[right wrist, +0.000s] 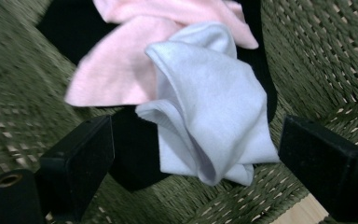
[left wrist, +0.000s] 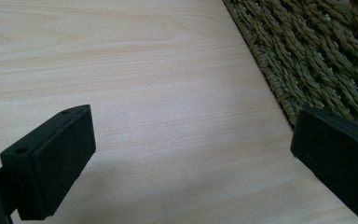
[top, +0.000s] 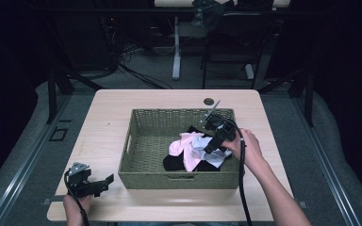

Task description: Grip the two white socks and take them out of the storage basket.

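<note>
Woven olive-green basket point(top: 143, 141), rectangular w/ straight walls & a slot handle on its left side, sits mid-frame on the pale wood-grain tabletop point(top: 108, 113). Bare tabletop strips run all round it: widest at frame left, narrower along the top & right edges, a band along the bottom edge.

Left gripper point(top: 104, 181) lies low at bottom left of the high view, just beside the basket's lower-left corner, held by the left hand point(top: 73, 203) at the tabletop's near edge. Its fingers point(left wrist: 60, 163) are spread wide, nothing betw them but smooth wood; basket weave fills the upper right of the left gripper view.

Right gripper point(top: 212, 148) is inside the basket's right half, over a heap of soft cloth: pink cloth point(right wrist: 121, 70), white cloth point(right wrist: 209, 112), black cloth point(right wrist: 135, 154). Fingers point(right wrist: 81, 163) wide apart, the crumpled white piece lying betw them, not pinched. Right hand point(top: 250, 148) is over the basket's right wall
</note>
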Action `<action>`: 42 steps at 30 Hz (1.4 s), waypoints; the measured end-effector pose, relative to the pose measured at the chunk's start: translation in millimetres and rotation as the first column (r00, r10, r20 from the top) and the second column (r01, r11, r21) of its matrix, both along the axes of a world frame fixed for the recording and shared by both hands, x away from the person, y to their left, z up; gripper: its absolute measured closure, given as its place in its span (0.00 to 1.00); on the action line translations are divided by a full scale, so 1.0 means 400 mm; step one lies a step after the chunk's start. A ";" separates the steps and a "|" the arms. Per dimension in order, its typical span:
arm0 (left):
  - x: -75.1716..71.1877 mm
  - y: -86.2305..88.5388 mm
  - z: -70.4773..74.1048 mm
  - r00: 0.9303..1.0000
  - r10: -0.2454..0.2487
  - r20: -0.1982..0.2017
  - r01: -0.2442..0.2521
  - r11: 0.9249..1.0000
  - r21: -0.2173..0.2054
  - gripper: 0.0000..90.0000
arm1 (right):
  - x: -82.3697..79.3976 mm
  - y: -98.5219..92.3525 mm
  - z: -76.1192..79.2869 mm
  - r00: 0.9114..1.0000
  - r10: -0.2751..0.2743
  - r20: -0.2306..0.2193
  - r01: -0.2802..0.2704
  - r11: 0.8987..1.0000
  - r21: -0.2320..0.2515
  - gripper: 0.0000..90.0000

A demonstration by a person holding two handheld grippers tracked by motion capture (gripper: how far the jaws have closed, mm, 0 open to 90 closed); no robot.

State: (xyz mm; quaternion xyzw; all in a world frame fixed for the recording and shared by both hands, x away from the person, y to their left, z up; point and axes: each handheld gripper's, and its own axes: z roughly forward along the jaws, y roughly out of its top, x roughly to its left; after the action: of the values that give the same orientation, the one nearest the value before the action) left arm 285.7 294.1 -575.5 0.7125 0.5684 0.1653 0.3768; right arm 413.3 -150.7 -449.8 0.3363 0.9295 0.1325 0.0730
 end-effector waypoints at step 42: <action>0.000 -0.005 -0.001 1.000 -0.001 0.012 0.001 1.000 -0.005 0.00 | 0.025 0.063 -0.114 1.000 -0.010 0.009 0.012 0.978 -0.210 0.74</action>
State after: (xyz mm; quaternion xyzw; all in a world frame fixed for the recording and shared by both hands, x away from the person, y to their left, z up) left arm 285.8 292.2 -576.0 0.7108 0.5662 0.1680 0.3821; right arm 423.3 -125.4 -495.3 0.3314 0.9361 0.0347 0.1124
